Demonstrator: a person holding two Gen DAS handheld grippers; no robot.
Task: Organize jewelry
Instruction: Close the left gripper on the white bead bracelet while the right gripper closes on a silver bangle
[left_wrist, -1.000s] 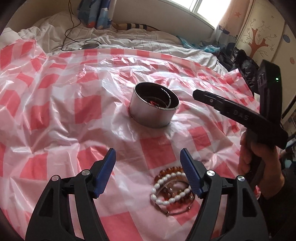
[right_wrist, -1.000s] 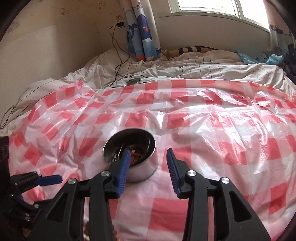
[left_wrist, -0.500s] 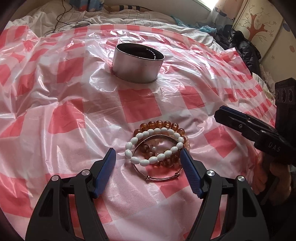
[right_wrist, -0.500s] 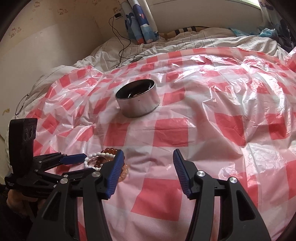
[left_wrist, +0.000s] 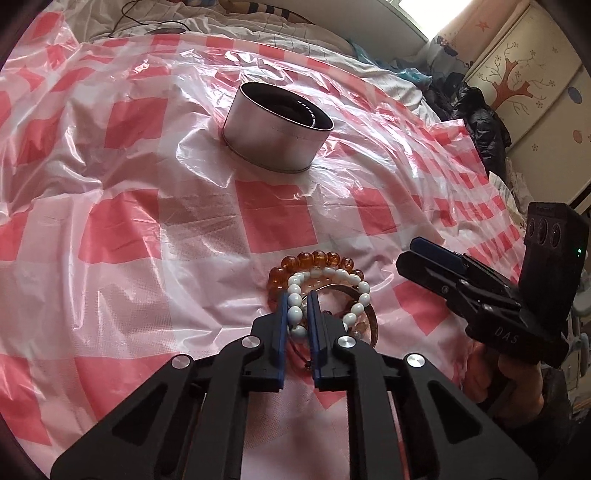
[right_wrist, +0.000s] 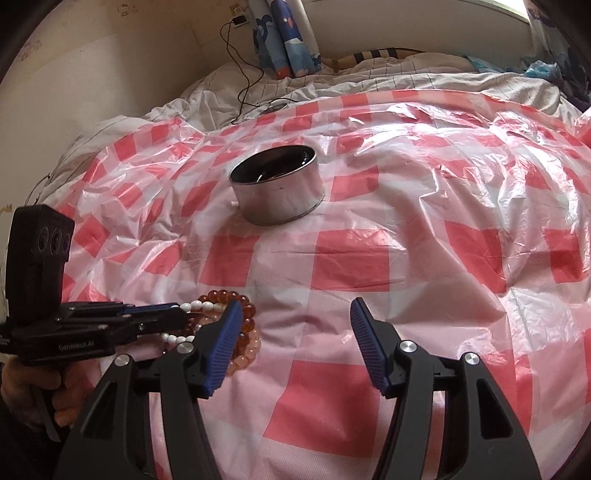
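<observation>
A pile of bracelets lies on the red-and-white checked plastic sheet: a white bead bracelet (left_wrist: 349, 280), an amber bead bracelet (left_wrist: 314, 258) and a thin metal bangle (left_wrist: 371, 314). My left gripper (left_wrist: 296, 299) is shut on the left side of the white bead bracelet, which still rests on the pile. A round metal tin (left_wrist: 275, 129) stands open farther back, with some jewelry inside (right_wrist: 269, 177). My right gripper (right_wrist: 295, 314) is open and empty, just right of the pile (right_wrist: 243, 321).
The sheet (right_wrist: 406, 229) covers a bed with rumpled white bedding (right_wrist: 332, 81) behind it. A charging cable (right_wrist: 243, 74) runs down the wall at the back. A black bag (left_wrist: 480, 125) and a cupboard (left_wrist: 535, 92) stand to the right.
My left gripper has come down over the pile and closed on the white bead bracelet. My right gripper has dropped back from above the tin and stays open.
</observation>
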